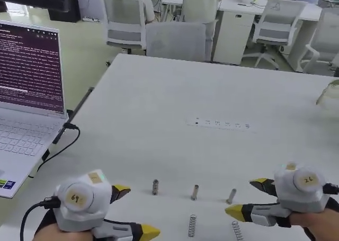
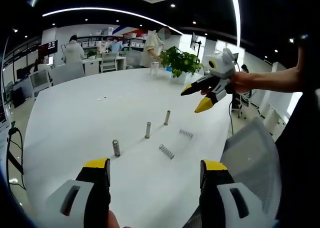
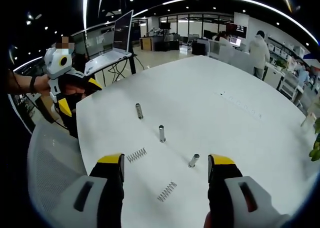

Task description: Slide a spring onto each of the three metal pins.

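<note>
Left gripper (image 1: 136, 210), base off-frame below

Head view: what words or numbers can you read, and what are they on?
"69": left round label, on the left gripper.
"26": right round label, on the right gripper.
Laptop screen: lines of text, too small to read.
Socket strip: marks too blurred to read.

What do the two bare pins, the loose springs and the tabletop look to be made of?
The bare pins look like metal, probably steel: smooth grey shafts with bright, shiny tops. The loose springs look like thin silvery metal wire, wound in open coils. The tabletop is hard, matte white, likely laminate or painted board; its core cannot be told.
</note>
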Motion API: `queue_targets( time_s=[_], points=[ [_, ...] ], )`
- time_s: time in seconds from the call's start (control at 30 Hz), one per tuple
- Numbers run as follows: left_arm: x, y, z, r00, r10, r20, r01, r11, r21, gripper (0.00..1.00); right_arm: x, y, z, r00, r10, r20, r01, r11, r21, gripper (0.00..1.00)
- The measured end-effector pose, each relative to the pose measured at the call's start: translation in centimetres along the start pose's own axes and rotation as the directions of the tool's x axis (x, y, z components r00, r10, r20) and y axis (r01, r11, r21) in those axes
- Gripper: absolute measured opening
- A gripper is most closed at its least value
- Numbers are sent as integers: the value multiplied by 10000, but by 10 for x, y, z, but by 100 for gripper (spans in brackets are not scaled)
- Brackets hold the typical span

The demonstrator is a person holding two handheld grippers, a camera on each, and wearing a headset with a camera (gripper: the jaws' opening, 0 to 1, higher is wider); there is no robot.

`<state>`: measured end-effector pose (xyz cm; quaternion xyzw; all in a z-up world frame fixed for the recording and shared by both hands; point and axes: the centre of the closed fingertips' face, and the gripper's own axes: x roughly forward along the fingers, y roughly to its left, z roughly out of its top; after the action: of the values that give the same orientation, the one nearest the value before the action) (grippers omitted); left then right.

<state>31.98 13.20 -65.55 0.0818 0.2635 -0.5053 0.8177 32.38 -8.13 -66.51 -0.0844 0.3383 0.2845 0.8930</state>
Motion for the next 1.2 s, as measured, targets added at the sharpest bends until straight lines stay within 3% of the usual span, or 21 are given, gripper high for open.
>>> queue_targets(
  time_s=[0.23, 0.7, 1.2],
  points=[
    [0, -1, -2, 10000, 0, 0, 0, 10000, -35, 70, -16, 0, -8, 9990, -189, 408, 168, 9985, 530, 70],
    [5, -4, 2, 9999, -133, -14, 133, 9999, 16, 70, -49, 6, -35, 9963, -522, 675, 429, 9902, 1326, 74],
    [10, -6, 2, 9999, -139, -7, 139, 9999, -34, 70, -60, 22, -62, 9965, -536, 648, 394, 9783, 2035, 76]
  ],
)
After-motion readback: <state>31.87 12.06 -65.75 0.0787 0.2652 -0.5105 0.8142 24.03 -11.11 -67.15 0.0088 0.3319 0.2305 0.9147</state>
